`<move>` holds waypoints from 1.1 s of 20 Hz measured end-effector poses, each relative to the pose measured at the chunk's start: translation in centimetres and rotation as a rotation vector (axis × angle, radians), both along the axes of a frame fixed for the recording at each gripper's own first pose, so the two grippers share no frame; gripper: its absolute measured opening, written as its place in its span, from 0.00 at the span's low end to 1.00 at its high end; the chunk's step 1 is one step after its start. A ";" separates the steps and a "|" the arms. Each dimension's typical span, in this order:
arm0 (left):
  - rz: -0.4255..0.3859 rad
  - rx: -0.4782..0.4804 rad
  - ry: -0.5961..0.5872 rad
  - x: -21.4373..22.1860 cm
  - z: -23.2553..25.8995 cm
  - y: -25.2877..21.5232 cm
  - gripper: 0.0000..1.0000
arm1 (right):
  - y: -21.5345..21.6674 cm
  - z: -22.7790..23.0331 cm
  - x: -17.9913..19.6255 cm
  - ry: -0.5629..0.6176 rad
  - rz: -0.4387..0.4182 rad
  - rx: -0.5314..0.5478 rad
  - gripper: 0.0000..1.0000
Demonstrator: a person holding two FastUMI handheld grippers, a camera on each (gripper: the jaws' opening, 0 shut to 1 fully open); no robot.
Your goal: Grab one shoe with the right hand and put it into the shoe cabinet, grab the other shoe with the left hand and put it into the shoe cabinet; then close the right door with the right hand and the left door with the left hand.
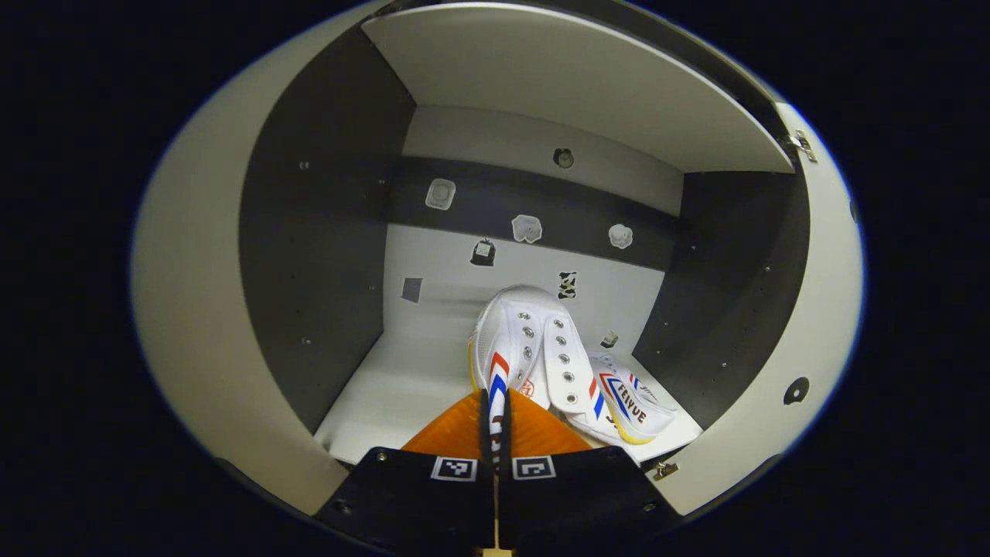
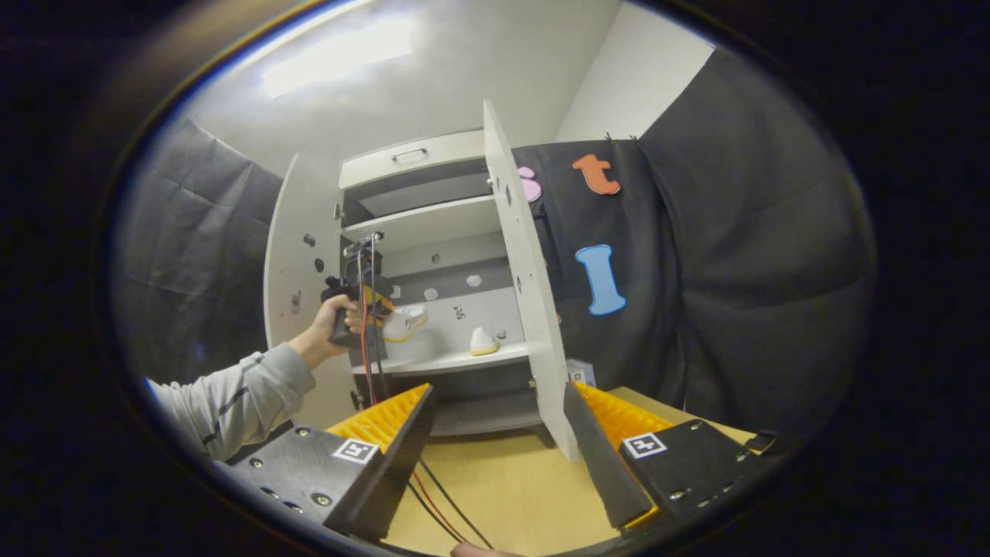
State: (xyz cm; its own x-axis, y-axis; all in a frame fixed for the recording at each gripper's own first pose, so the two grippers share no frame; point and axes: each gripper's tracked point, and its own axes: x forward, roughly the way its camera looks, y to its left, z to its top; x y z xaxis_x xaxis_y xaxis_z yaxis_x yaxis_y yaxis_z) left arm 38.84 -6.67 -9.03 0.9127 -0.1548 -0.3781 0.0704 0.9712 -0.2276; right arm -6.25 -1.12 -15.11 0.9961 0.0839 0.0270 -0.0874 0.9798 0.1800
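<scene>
The left gripper (image 1: 495, 422) is clamped on the heel of a white shoe (image 1: 520, 340), holding it inside the open shoe cabinet (image 1: 325, 232) above the shelf (image 1: 402, 379), just beside the second shoe (image 1: 630, 402), which lies on its side on that shelf. The right gripper (image 2: 499, 441) has its fingers spread apart and holds nothing, positioned over the wooden table (image 2: 510, 487) in front of the cabinet, near the open right door (image 2: 522, 271); farther off, a hand (image 2: 332, 317) in a grey sleeve (image 2: 232, 398) holds the other gripper at the shelf.
</scene>
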 end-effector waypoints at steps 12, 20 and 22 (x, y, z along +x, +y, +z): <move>0.061 0.084 0.094 5.3 -7.4 1.5 0.04 | -0.4 -0.6 0.7 -0.011 0.017 0.022 0.99; 0.083 0.139 0.012 4.6 -5.7 3.2 0.68 | 0.3 0.0 0.3 -0.027 0.022 0.002 0.99; 0.085 0.134 0.031 3.2 -5.2 3.0 0.69 | 0.7 0.2 0.0 -0.031 0.029 -0.014 0.99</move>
State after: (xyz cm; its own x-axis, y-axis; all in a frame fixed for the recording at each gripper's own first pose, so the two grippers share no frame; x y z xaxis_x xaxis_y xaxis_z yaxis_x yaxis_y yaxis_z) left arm 42.08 -3.69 -14.27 0.9079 -0.0236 -0.4185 -0.0185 0.9952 -0.0961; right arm -6.22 -0.39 -14.90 0.9920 0.1133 0.0565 -0.1211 0.9791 0.1636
